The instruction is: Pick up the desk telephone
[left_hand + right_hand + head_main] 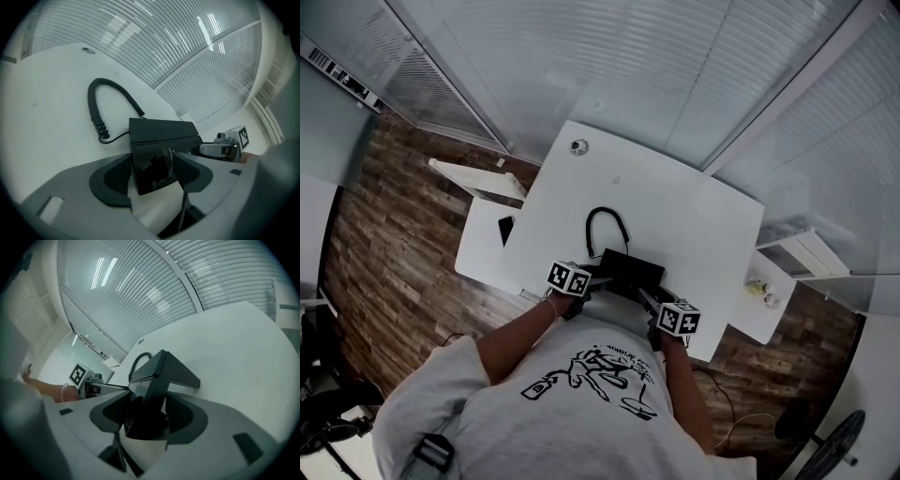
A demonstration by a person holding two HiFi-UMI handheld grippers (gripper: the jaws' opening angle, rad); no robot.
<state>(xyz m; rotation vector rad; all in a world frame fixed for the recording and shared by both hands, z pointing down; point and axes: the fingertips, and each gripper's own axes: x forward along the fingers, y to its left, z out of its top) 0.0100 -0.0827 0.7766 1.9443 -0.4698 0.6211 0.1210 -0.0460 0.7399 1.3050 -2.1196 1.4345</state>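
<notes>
Black telephone (630, 270) clamped between 2 grippers (598, 279) (647, 298).

Ends of the desk telephone (630, 270) (black) hidden by the jaws.

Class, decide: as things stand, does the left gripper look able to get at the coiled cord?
Probably not: the left gripper is shut on the telephone, which lies between it and the cord.

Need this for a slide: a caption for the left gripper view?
Left gripper closed on the black desk telephone's edge, coiled cord curling behind across the white table.
</notes>
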